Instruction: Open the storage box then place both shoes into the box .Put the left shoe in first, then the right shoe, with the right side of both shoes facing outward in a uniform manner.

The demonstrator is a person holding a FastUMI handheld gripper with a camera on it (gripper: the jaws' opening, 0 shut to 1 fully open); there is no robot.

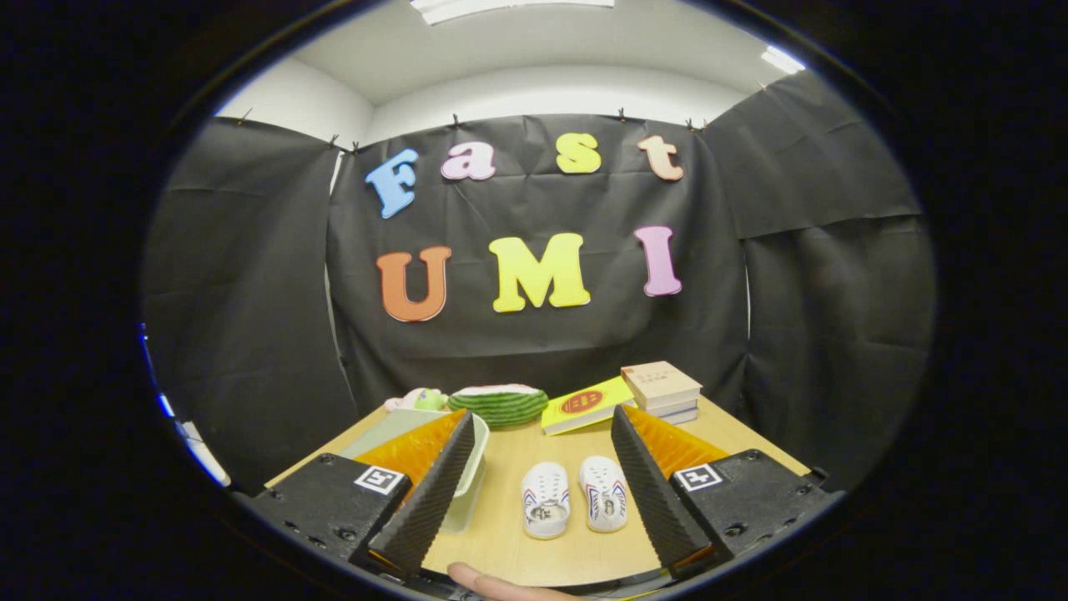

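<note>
Gripper view, I see my gripper [534,467] spread wide and holding nothing, two white shoes [574,497] side by side on the wooden table [509,551] between the fingers, lower centre, clear storage box [467,467] behind the left finger, striped cushion [499,405] and books [659,388] beyond.

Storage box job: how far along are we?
Nothing looks done. The storage box beside the left finger looks lidded, and both shoes sit side by side on the table. The gripper hangs open above them, holding nothing. Left: open box, left shoe in, then right.
</note>
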